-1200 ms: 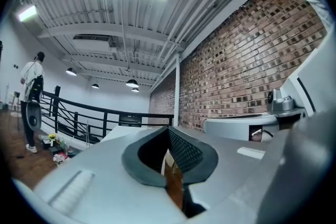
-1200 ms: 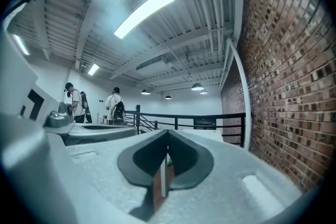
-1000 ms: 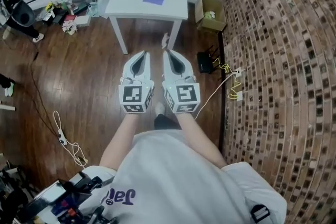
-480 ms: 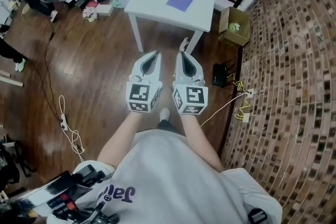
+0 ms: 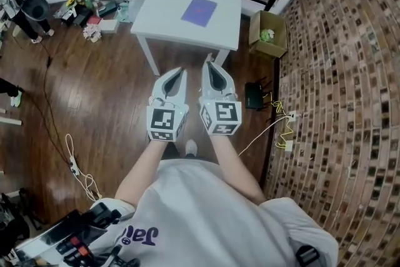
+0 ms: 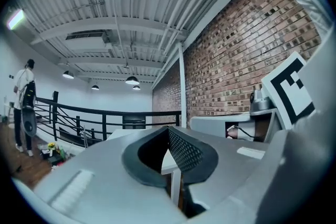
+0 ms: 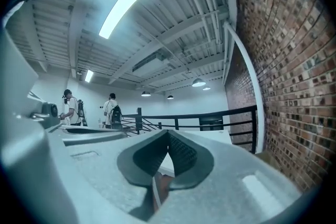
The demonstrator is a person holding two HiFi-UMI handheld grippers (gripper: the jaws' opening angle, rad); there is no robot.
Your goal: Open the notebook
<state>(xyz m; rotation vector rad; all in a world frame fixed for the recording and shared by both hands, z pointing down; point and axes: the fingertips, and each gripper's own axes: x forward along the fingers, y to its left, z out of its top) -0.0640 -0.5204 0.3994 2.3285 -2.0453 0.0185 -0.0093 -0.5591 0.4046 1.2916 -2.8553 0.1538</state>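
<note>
Left gripper view has the left gripper (image 6: pixel 168 129) with its jaws clenched tip to tip and nothing between them. Right gripper view shows the right gripper (image 7: pixel 168 134) pinched together the same way, empty. Head view sets both side by side above the wooden floor (image 5: pixel 106 109), pointing toward the white table (image 5: pixel 169 3). They are well apart from the purple notebook (image 5: pixel 199 12), which lies flat near the tabletop's middle.

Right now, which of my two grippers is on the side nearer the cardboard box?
The right gripper: the cardboard box stands on its side of the scene, and the left gripper is beside it, farther from that box.
</note>
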